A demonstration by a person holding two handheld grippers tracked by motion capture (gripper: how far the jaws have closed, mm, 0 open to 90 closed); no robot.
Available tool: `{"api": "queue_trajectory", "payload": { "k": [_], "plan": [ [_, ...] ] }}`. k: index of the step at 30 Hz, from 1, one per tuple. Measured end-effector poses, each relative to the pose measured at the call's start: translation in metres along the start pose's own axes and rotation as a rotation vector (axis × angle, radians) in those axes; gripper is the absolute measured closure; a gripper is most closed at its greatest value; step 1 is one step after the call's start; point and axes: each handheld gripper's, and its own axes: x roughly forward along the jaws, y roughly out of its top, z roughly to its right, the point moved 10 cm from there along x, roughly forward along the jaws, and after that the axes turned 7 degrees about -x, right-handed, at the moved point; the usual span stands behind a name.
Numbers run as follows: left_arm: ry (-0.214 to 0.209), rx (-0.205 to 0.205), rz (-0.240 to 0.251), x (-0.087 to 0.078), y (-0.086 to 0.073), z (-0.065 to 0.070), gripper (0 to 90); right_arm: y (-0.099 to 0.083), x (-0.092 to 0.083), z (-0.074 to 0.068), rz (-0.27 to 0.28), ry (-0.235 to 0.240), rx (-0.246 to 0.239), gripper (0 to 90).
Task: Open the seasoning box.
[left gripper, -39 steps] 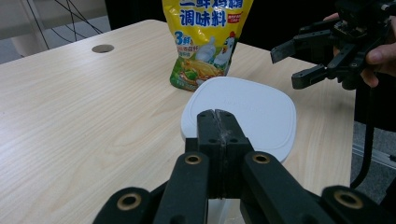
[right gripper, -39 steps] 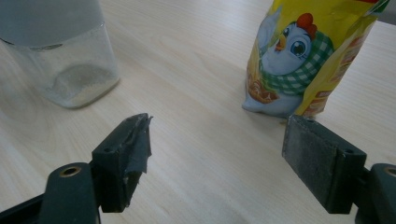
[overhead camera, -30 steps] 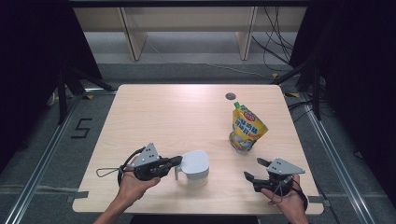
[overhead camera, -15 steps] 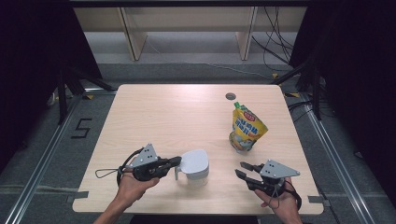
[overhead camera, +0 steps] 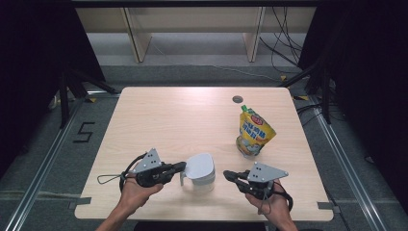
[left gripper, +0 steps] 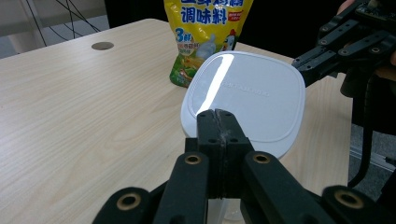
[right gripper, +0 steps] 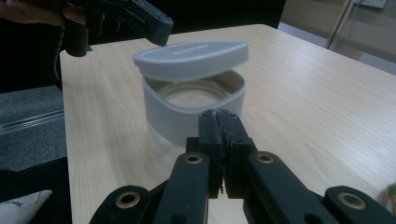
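A white container [overhead camera: 199,173] stands near the table's front edge, and its lid [right gripper: 191,58] sits tilted above the rim. My left gripper [overhead camera: 181,166] is shut, with its tips [left gripper: 218,115] at the lid's [left gripper: 247,98] near edge; no grip on the lid can be made out. My right gripper [overhead camera: 227,174] lies just right of the container. Its jaws [right gripper: 219,115] have just been closing and now meet with nothing between them, pointing at the container's wall [right gripper: 187,114]. A yellow seasoning pouch [overhead camera: 254,132] stands upright behind the right gripper.
The wooden table [overhead camera: 168,120] has a round cable hole [overhead camera: 237,99] at the back right. The front edge runs close under both hands. Wooden furniture legs and cables stand on the floor beyond the table. A "5" mark [overhead camera: 82,131] is on the floor at the left.
My right gripper has moved left toward the container and its jaws have gone from open to shut. The left gripper, container and pouch have stayed in place.
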Motion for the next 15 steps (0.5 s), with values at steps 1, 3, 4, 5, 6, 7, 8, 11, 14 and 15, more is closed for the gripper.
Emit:
{"api": "queue_trajectory", "payload": {
  "k": [1, 3, 4, 5, 6, 7, 8, 11, 14, 15],
  "plan": [
    [0.003, -0.005, 0.002, 0.000, 0.000, 0.000, 88.9, 0.003, 0.003, 0.000, 0.014, -0.009, -0.002, 90.0],
    [0.004, -0.001, -0.001, -0.001, -0.001, 0.000, 88.9, 0.006, 0.008, -0.001, -0.001, -0.002, -0.016, 90.0],
    [0.001, 0.005, -0.002, -0.001, -0.001, 0.000, 88.9, 0.006, 0.010, -0.002, -0.017, 0.010, -0.020, 90.0],
    [0.004, 0.005, -0.002, -0.001, -0.001, 0.000, 88.9, 0.007, 0.012, -0.001, -0.022, 0.004, -0.031, 90.0],
    [0.005, 0.001, -0.001, -0.001, -0.001, 0.000, 88.9, 0.008, 0.015, -0.003, -0.018, 0.011, -0.028, 90.0],
    [0.006, 0.001, -0.002, -0.001, -0.001, -0.001, 88.9, 0.009, 0.016, -0.004, -0.021, 0.019, -0.037, 90.0],
    [0.011, 0.006, -0.014, -0.001, -0.003, -0.002, 88.9, 0.010, 0.017, -0.005, -0.022, 0.029, -0.042, 90.0],
    [0.021, -0.002, -0.019, 0.001, -0.007, -0.005, 88.9, 0.013, 0.019, -0.005, -0.024, 0.022, -0.051, 90.0],
    [0.008, 0.000, -0.016, 0.001, -0.007, -0.006, 88.9, 0.012, 0.021, -0.001, -0.032, 0.009, -0.049, 90.0],
    [0.018, -0.004, -0.022, 0.000, -0.007, -0.006, 88.9, 0.011, 0.021, -0.003, -0.044, 0.035, -0.038, 90.0]
  ]
}}
